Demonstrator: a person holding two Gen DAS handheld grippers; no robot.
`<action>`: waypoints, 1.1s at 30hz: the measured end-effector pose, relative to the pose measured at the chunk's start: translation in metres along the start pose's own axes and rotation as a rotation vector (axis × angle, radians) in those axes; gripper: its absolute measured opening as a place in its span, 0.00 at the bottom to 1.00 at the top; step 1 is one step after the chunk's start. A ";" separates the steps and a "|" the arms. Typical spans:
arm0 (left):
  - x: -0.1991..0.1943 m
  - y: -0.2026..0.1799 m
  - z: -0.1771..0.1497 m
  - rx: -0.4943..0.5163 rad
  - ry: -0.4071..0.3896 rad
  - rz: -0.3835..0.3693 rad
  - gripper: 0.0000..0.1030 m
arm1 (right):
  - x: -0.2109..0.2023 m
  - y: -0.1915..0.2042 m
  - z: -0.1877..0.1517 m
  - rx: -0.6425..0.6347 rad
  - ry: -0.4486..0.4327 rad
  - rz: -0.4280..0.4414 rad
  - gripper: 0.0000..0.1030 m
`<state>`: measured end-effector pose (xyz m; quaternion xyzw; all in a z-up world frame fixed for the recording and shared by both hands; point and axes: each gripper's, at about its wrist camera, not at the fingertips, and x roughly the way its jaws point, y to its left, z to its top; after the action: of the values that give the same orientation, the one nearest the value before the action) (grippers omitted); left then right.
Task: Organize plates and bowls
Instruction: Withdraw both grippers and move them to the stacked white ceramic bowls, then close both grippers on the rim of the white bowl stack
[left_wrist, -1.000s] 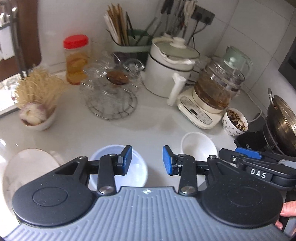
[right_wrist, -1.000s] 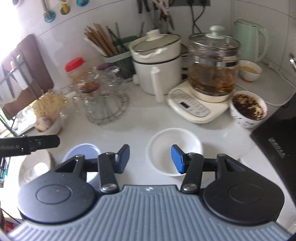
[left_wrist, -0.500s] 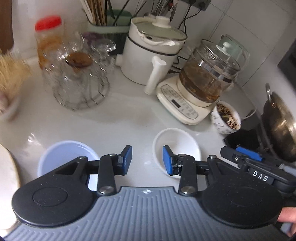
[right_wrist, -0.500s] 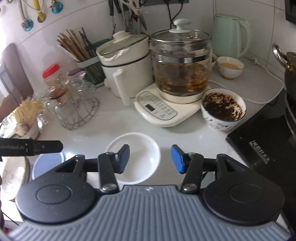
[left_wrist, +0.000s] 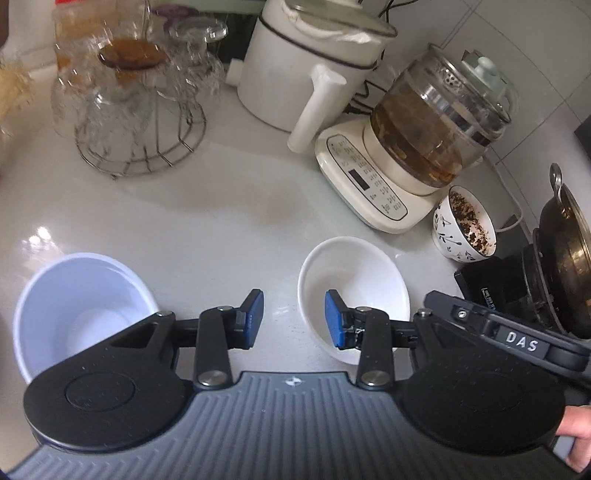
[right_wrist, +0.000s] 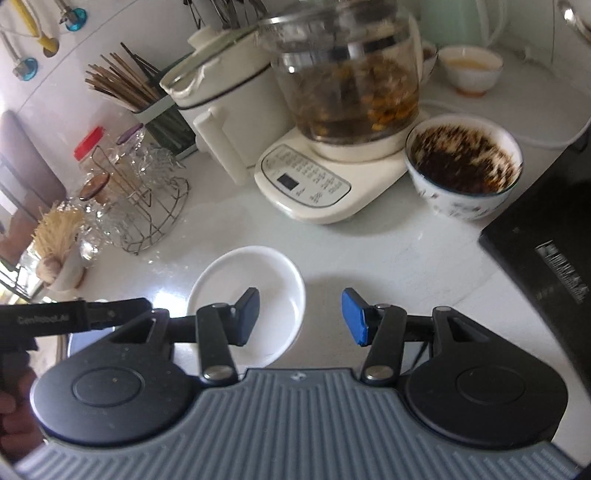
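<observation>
A small white bowl sits empty on the pale countertop, and a pale blue bowl stands to its left. My left gripper hangs open above the counter, its right pad over the white bowl's near-left rim, nothing between the pads. In the right wrist view the same white bowl lies under the left finger of my right gripper, which is open and holds nothing. The right gripper's dark body shows at the right of the left wrist view.
A patterned bowl of dark dregs stands right of the glass kettle on its cream base. A white cooker, a wire rack of glasses, a black hob and a dark wok surround the bowls.
Both grippers have moved rightward and lower over the counter. The white bowl now sits nearer and larger under them; the pale plate at the left has left the left wrist view.
</observation>
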<state>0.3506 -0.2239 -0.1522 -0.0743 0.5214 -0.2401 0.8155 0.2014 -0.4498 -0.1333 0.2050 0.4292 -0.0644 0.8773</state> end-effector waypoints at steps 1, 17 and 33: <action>0.006 0.002 0.001 -0.014 0.016 -0.007 0.41 | 0.004 -0.001 0.000 -0.001 0.007 0.000 0.51; 0.062 -0.002 0.007 -0.050 0.119 -0.016 0.39 | 0.051 -0.012 -0.002 0.048 0.122 0.057 0.27; 0.071 -0.001 0.009 -0.103 0.154 -0.032 0.11 | 0.058 -0.013 0.002 0.047 0.135 0.080 0.10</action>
<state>0.3826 -0.2590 -0.2053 -0.1058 0.5929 -0.2306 0.7642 0.2353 -0.4588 -0.1810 0.2465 0.4772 -0.0252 0.8431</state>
